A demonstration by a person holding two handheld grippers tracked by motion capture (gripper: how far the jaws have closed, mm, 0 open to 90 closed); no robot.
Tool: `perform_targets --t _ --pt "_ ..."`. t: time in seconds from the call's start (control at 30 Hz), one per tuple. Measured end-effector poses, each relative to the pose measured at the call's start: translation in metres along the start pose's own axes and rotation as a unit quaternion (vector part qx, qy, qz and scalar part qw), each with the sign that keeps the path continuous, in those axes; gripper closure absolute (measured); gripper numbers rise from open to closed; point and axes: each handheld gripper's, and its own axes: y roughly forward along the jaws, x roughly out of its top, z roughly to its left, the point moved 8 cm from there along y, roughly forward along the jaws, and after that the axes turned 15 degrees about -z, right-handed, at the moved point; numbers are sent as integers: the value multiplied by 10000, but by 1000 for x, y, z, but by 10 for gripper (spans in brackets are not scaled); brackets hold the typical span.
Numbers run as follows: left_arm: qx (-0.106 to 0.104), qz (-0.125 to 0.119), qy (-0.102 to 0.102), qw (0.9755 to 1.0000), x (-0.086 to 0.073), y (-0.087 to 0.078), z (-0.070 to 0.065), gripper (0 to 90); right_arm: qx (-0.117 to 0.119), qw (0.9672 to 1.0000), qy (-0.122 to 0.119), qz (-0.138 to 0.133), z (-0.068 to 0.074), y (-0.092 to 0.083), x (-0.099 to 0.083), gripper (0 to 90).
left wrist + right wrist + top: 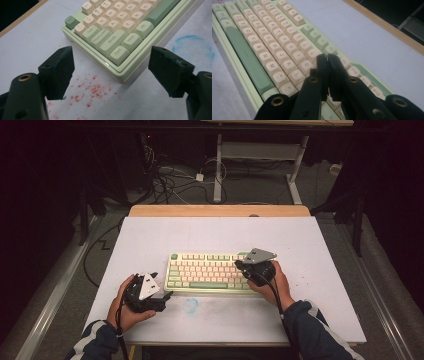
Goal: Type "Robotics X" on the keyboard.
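A pale green keyboard [210,272] with cream and green keys lies in the middle of the white table [150,235]. My left gripper [162,295] rests on the table near the keyboard's front left corner [120,72], jaws wide open around nothing; that corner with the Ctrl key [119,53] lies ahead between the fingers [58,71]. My right gripper [327,61] hovers over the right part of the keyboard [274,50], jaws pressed together with nothing between them, tips above the keys near the right end. In the high view the right gripper [242,265] sits over the keyboard's right end.
Red specks [90,90] stain the table by the left gripper, and a blue smudge [191,305] lies in front of the keyboard. A wooden strip [220,210] edges the table's far side. Behind it stand desk legs [218,170] and tangled cables [165,175] on the floor.
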Motion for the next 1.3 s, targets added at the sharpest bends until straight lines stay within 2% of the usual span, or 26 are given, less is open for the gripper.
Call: perform_targets --t 0.23,0.37,0.57,0.67,0.77,0.9,1.2,1.3 --pt "33 58 -24 10000 -2 -3 2 198 192 9996 -10 196 8 15 -1 900" --pt "49 94 -70 9999 -4 -4 3 198 317 9991 -98 266 17 25 -1 900" --pt "18 183 -40 9998 -7 -4 2 198 319 9985 -121 424 19 34 -3 900" --pt "13 201 -23 9998 -8 -5 2 198 356 9977 -111 563 19 36 -8 900" --pt "3 216 -2 9998 -8 -5 2 198 326 9974 -227 594 20 38 -9 900" --pt "11 252 1 9997 -10 -4 2 198 322 9969 -203 693 20 38 -11 900" --pt "-30 256 -35 9997 -9 -3 1 198 337 9985 -118 420 17 29 -2 885" --pt "-34 259 -17 9997 -9 -2 1 198 265 9994 -34 208 15 23 4 863"
